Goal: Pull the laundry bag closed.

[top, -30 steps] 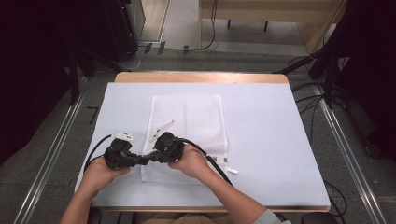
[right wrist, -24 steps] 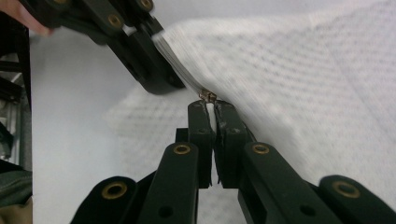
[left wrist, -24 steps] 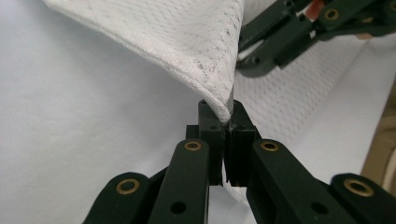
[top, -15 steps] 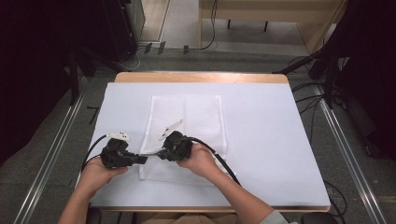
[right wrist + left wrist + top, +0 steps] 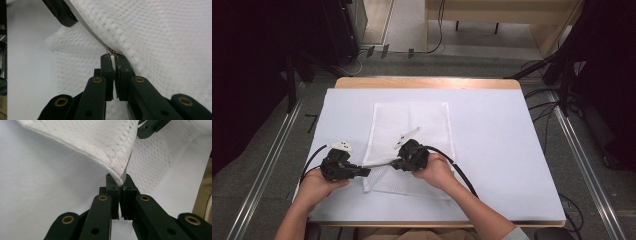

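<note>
Mesh laundry bag (image 5: 412, 135) flat on counter (image 5: 497, 150). Left gripper (image 5: 364, 171) clenched on bag's near-left corner; right gripper (image 5: 394, 163) clenched on zipper pull (image 5: 111, 52). Grippers have drawn apart since a second ago; zipper probably opening.

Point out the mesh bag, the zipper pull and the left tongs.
mesh bag (image 5: 417, 120): high view, flat far half of the bag.
zipper pull (image 5: 111, 52): right gripper view, small metal piece above the tong tips.
left tongs (image 5: 121, 184): left gripper view, tips clamped on the bag's corner.
</note>
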A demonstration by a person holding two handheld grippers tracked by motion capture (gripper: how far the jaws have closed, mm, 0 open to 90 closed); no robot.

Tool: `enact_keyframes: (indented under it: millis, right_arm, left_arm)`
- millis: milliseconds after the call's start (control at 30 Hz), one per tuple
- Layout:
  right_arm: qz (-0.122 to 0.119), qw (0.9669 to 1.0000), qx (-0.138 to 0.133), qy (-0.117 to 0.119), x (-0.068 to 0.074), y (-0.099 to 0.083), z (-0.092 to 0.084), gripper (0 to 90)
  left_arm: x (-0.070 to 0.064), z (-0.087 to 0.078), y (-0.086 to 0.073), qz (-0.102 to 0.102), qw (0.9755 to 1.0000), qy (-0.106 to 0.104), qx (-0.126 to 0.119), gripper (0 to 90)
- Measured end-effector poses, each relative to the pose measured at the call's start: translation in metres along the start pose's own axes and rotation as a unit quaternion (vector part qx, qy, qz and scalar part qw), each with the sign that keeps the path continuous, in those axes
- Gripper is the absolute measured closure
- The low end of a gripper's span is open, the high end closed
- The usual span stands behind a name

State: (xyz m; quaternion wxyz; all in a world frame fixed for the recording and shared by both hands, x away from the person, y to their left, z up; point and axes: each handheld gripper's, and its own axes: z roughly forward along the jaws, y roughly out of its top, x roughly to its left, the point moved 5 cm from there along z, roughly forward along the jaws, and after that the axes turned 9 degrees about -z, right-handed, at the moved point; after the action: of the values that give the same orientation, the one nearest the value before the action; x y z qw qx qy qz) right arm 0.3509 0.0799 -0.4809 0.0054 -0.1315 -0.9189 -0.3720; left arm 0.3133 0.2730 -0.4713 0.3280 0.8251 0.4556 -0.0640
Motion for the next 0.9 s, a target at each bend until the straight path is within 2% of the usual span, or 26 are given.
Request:
enact_keyframes:
  millis: [133,633,800,900]
  right_arm:
    - [0.005,1.0000,-0.002,0.003,-0.001,-0.003,-0.003,88.1]
    - [-0.002,1.0000,0.001,-0.004,-0.001,-0.006,-0.009,88.2]
    - [0.005,1.0000,-0.002,-0.004,-0.004,-0.010,-0.012,88.2]
    - [0.000,0.9999,0.002,-0.010,-0.004,-0.011,-0.014,88.1]
  left_arm:
    - [0.000,0.001,0.000,0.002,1.0000,-0.001,0.001,88.0]
    - [0.000,0.001,-0.001,0.002,1.0000,-0.002,0.005,88.0]
    - [-0.001,0.001,-0.001,0.004,1.0000,-0.003,0.007,88.0]
    - [-0.001,0.001,-0.001,0.004,1.0000,-0.001,0.007,88.0]
